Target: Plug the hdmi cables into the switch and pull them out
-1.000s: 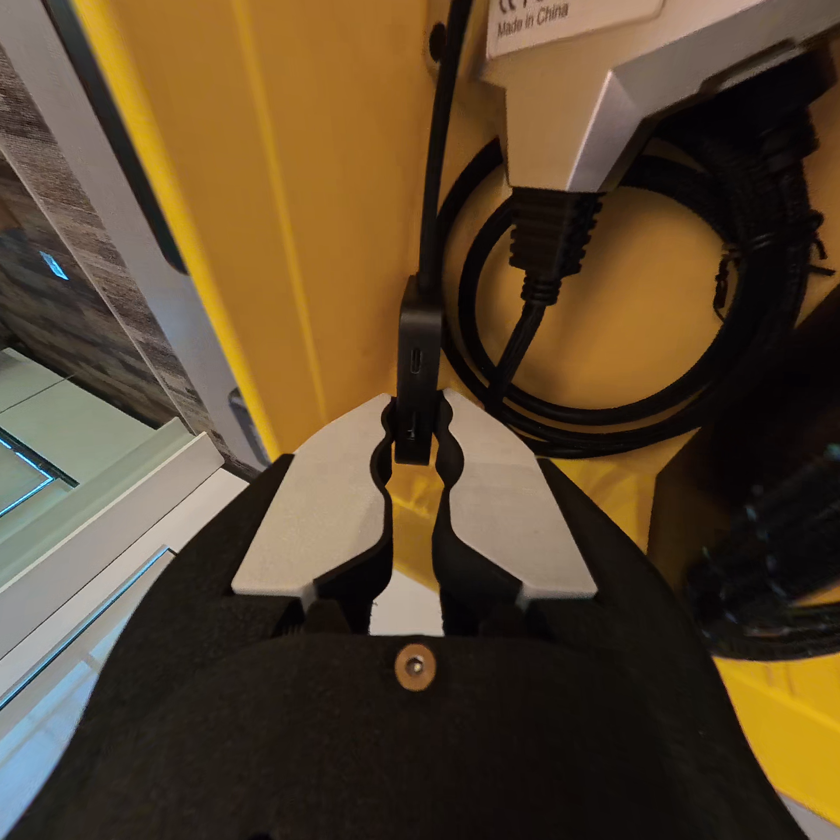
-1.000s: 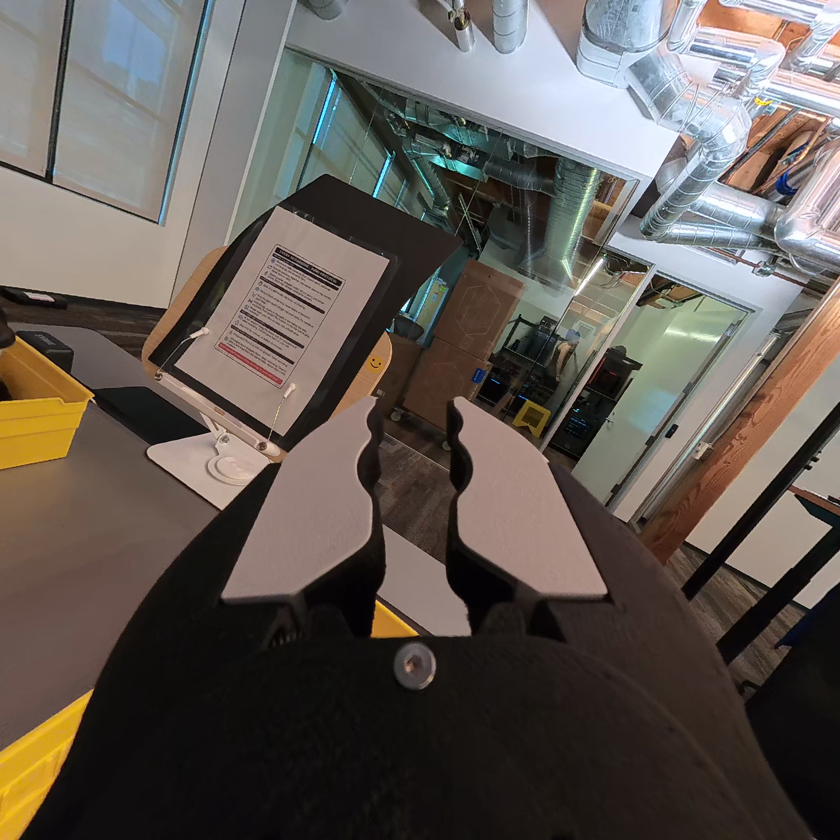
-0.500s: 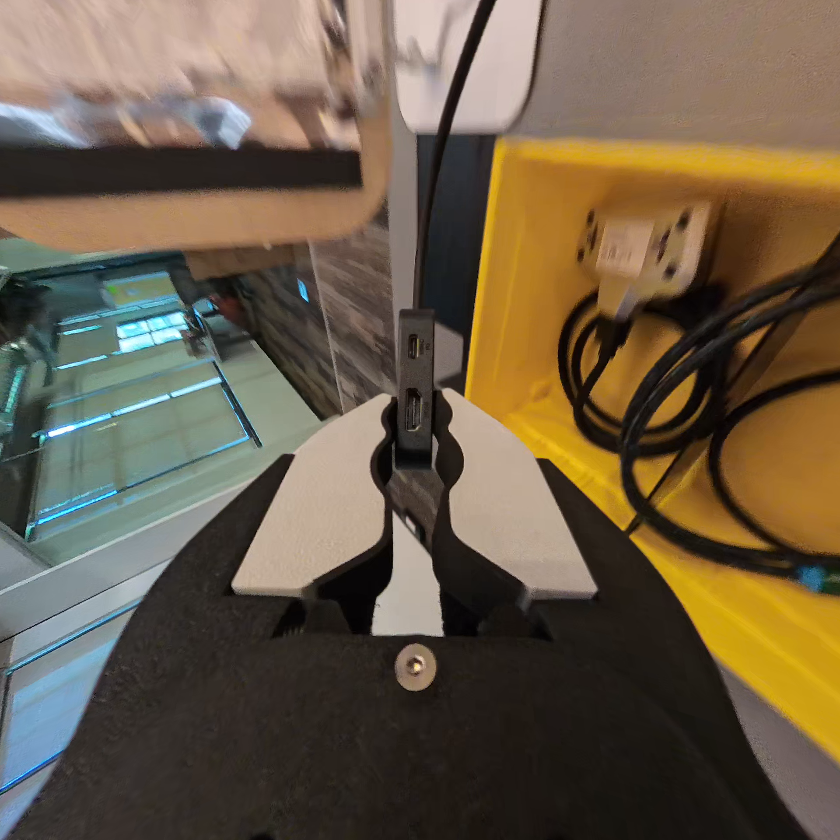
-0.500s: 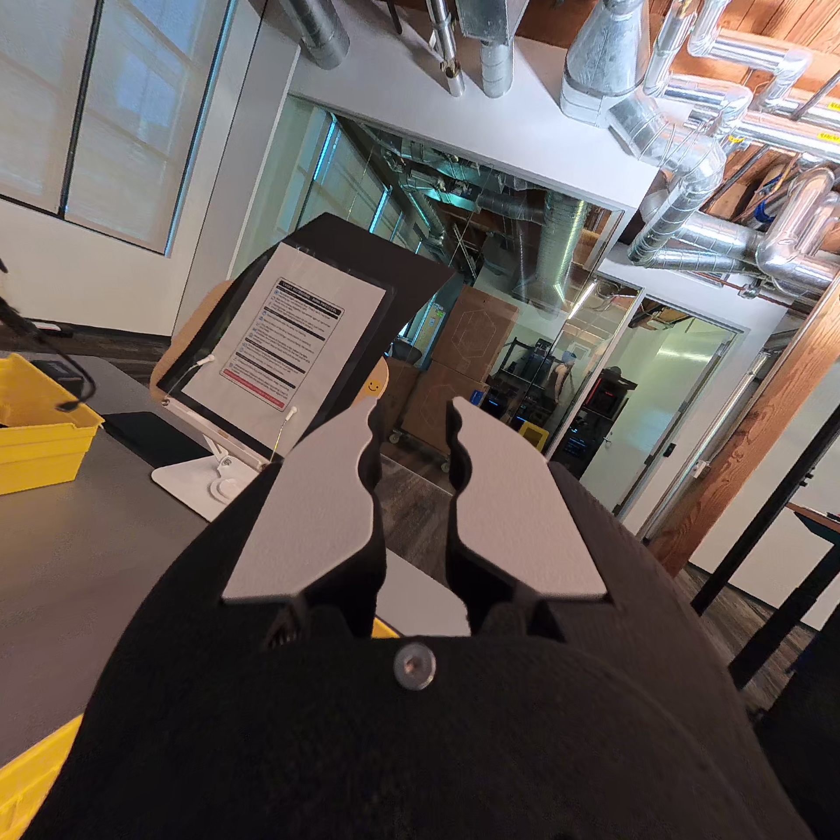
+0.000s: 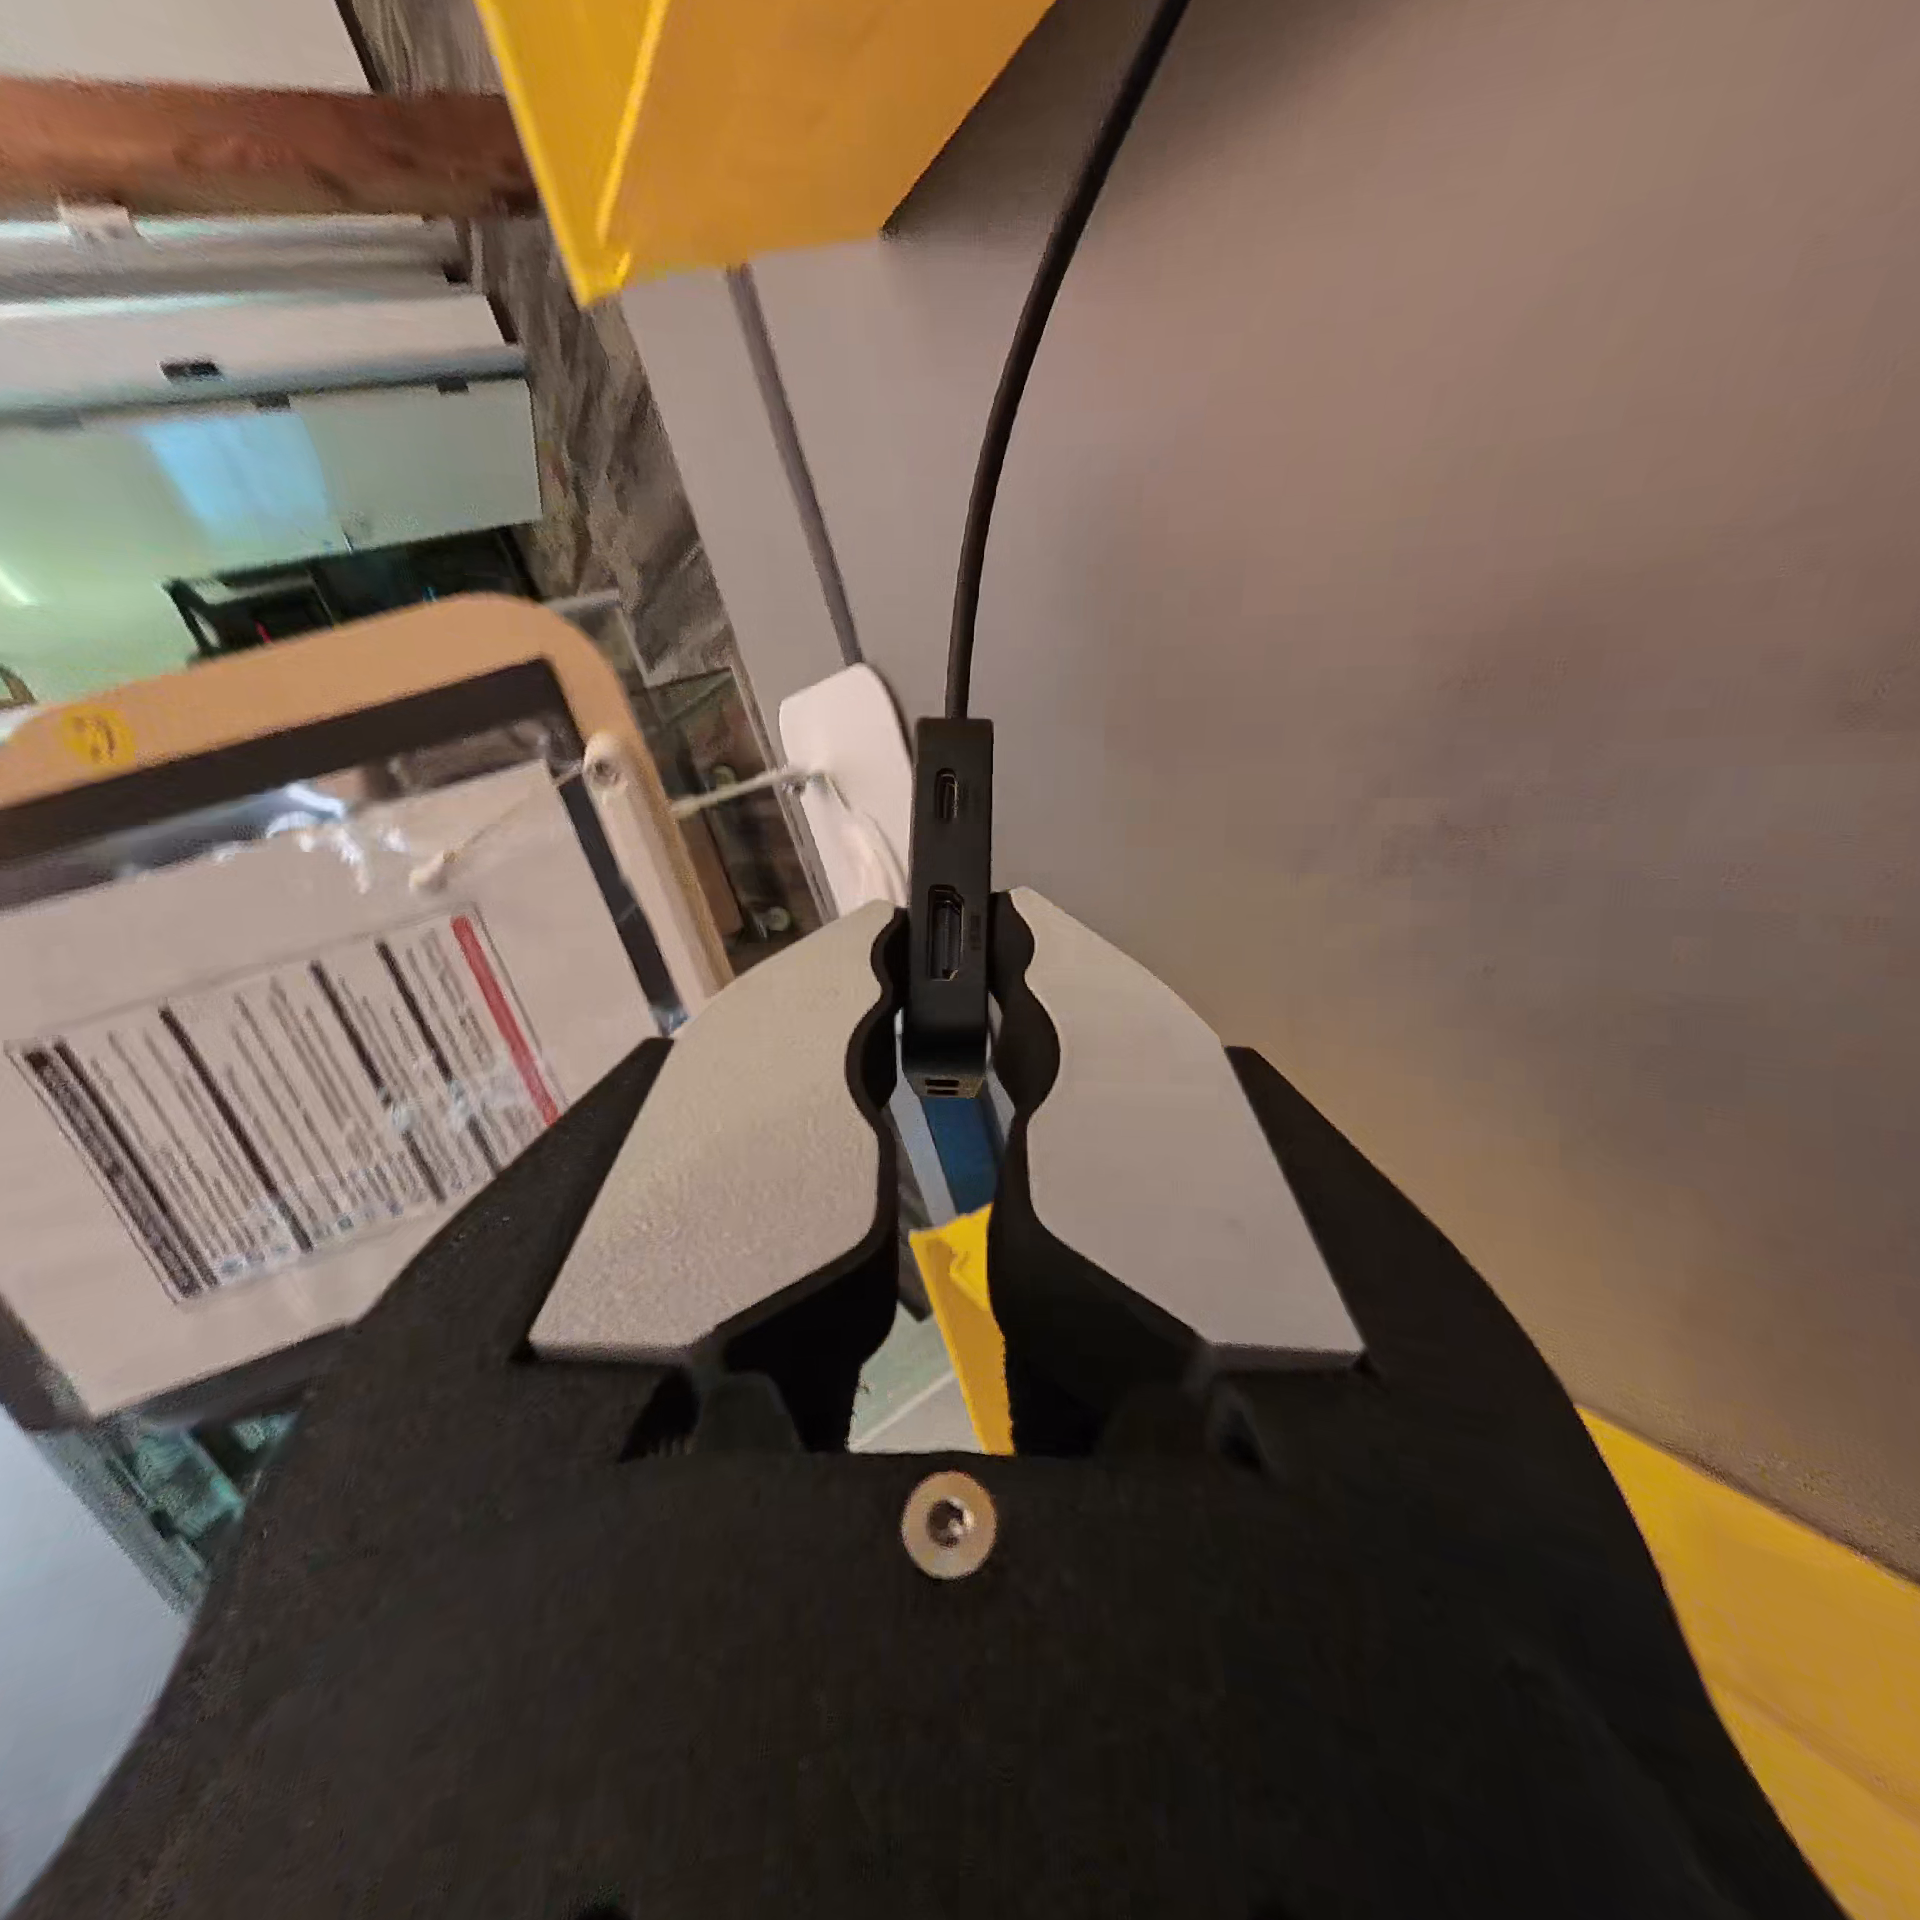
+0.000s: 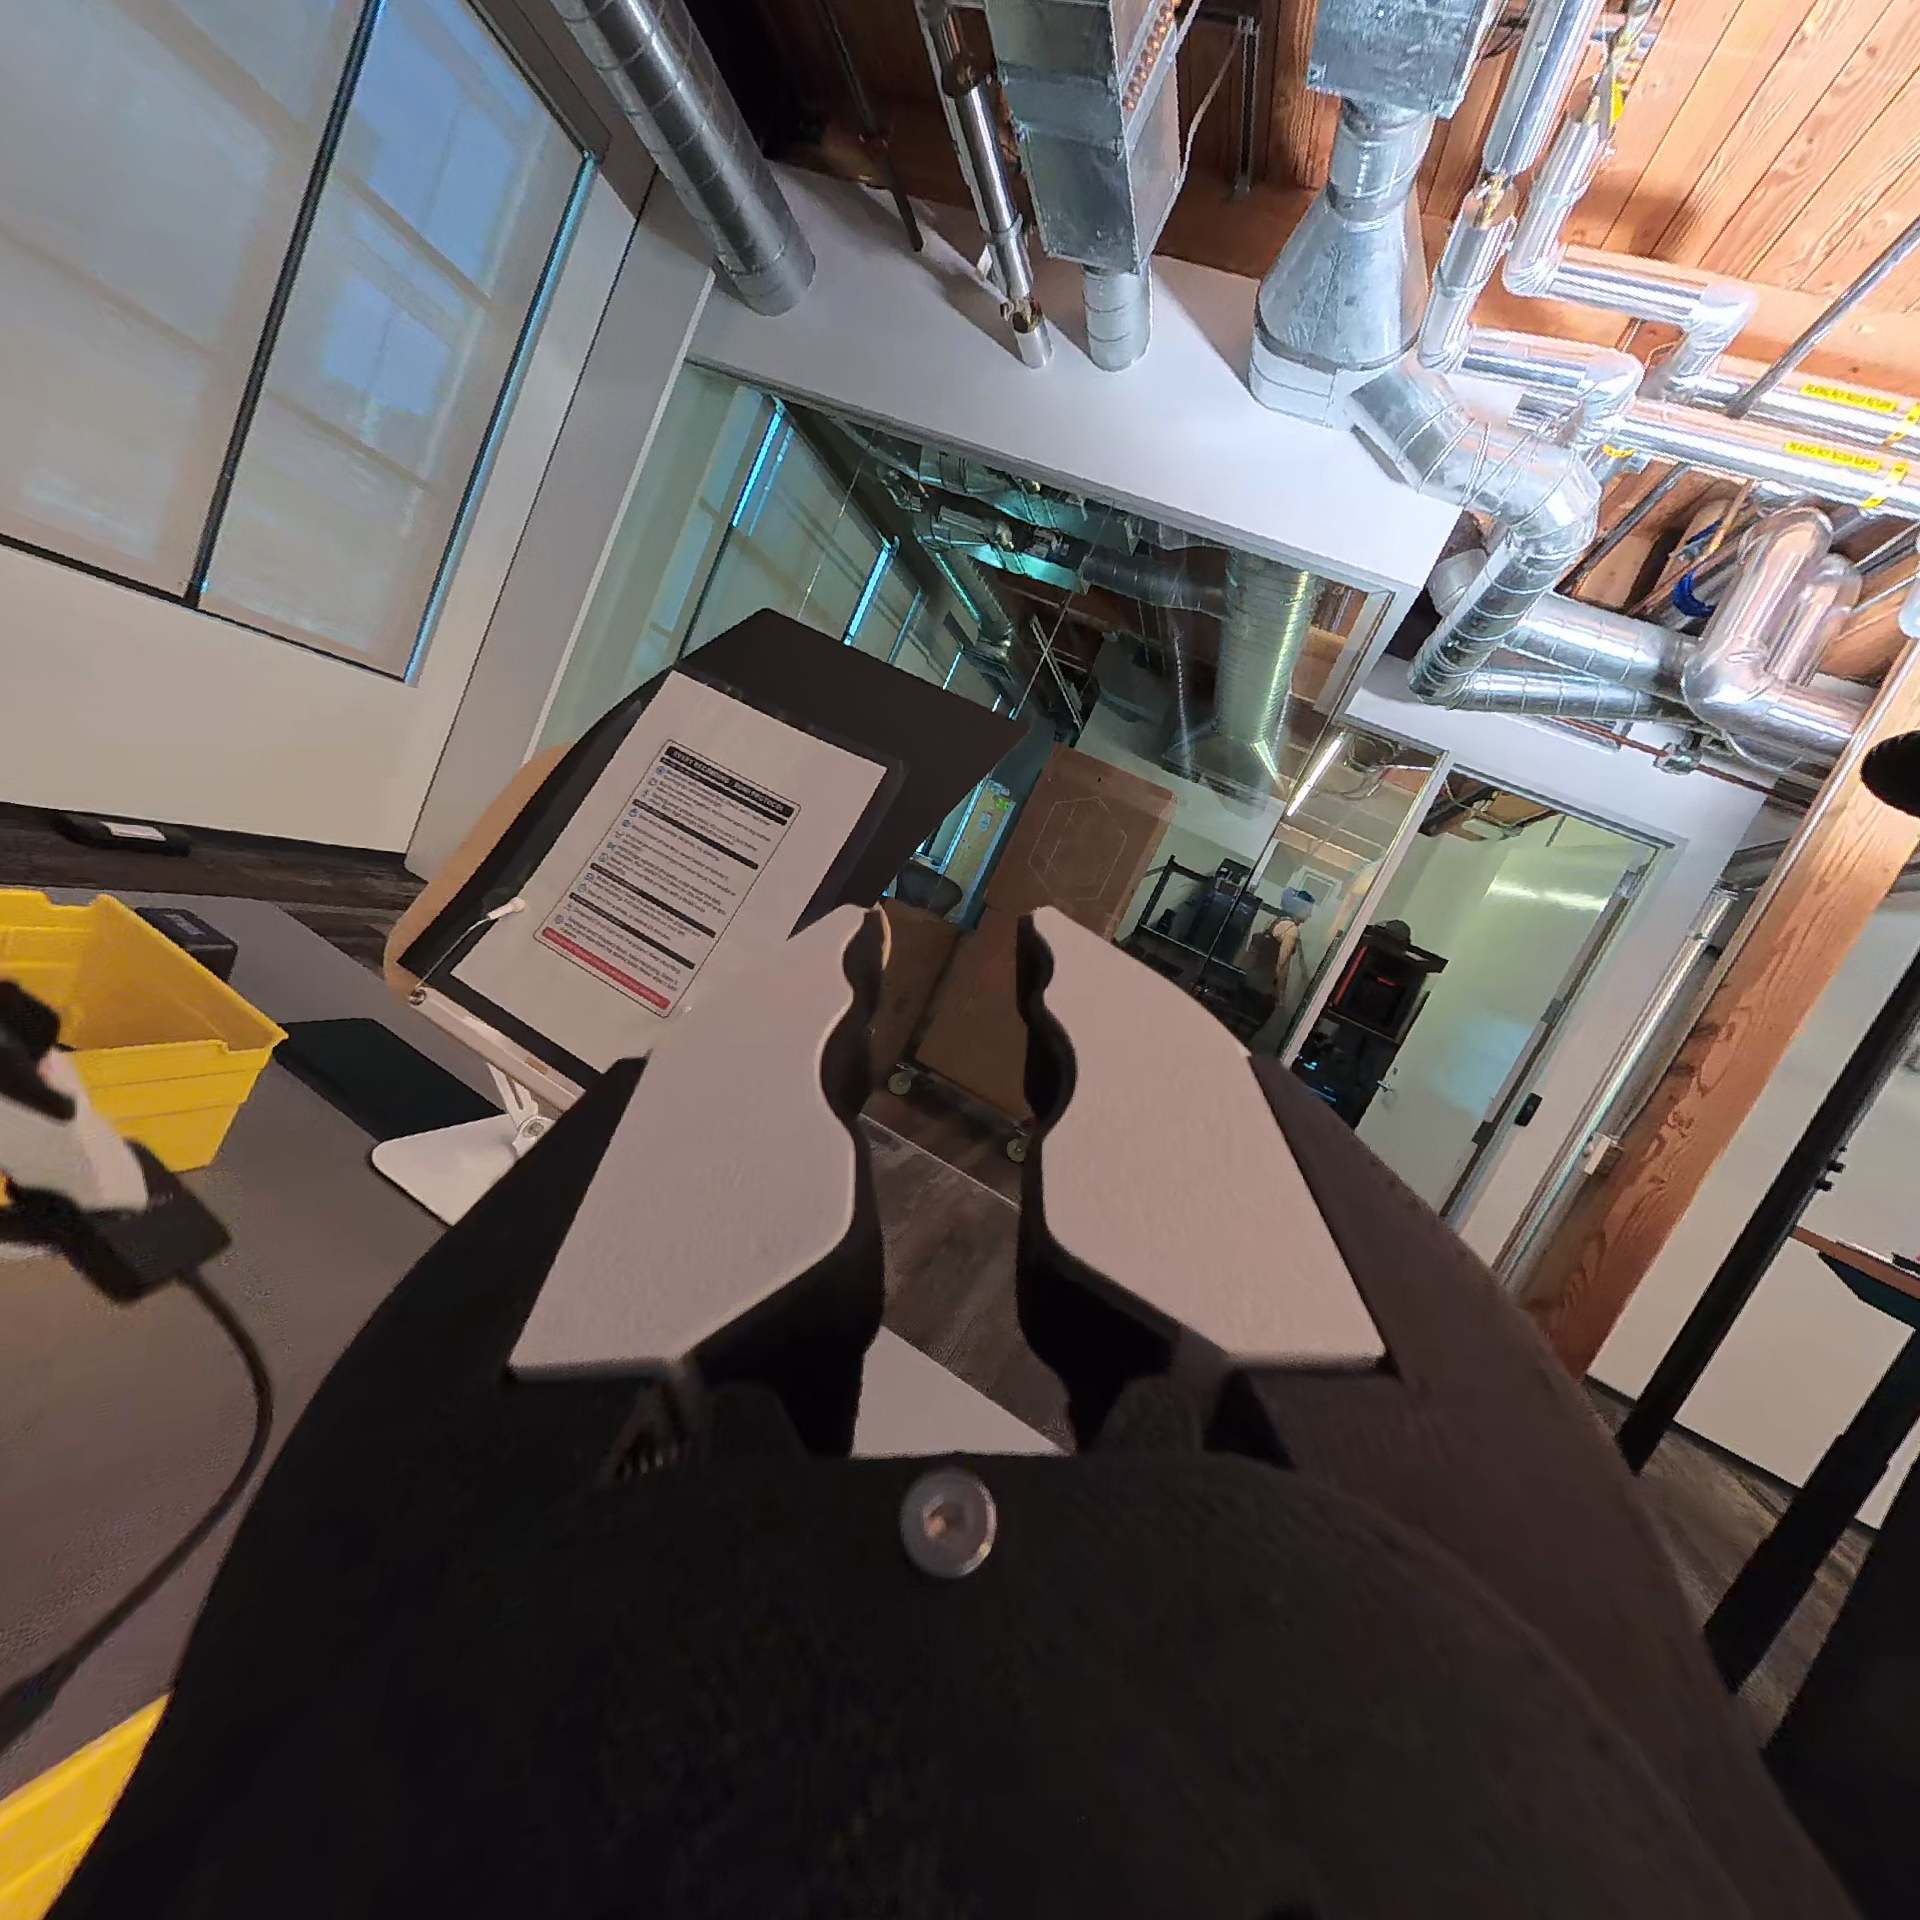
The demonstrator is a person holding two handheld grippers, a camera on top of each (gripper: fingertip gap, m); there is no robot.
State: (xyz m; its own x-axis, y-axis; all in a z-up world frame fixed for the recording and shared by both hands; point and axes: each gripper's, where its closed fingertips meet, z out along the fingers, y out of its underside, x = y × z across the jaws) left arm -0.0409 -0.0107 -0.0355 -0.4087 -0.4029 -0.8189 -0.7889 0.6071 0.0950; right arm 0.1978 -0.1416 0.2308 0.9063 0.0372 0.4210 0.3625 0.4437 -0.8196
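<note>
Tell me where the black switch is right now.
Left wrist view, centre: the black switch is pinched in the left tool, above the grey table, its cable running upward.

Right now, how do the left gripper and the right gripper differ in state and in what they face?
The left gripper is shut on the black switch, while the right gripper is open and holds nothing. The left gripper faces the grey table; the right gripper looks across the room, at the tilted board with a sheet. Both have grey wavy fingers on black bodies.

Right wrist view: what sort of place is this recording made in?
Probably an office or lab workspace: exposed metal ducts under a wooden ceiling, glass-walled rooms behind, and a grey table with a yellow bin.
</note>
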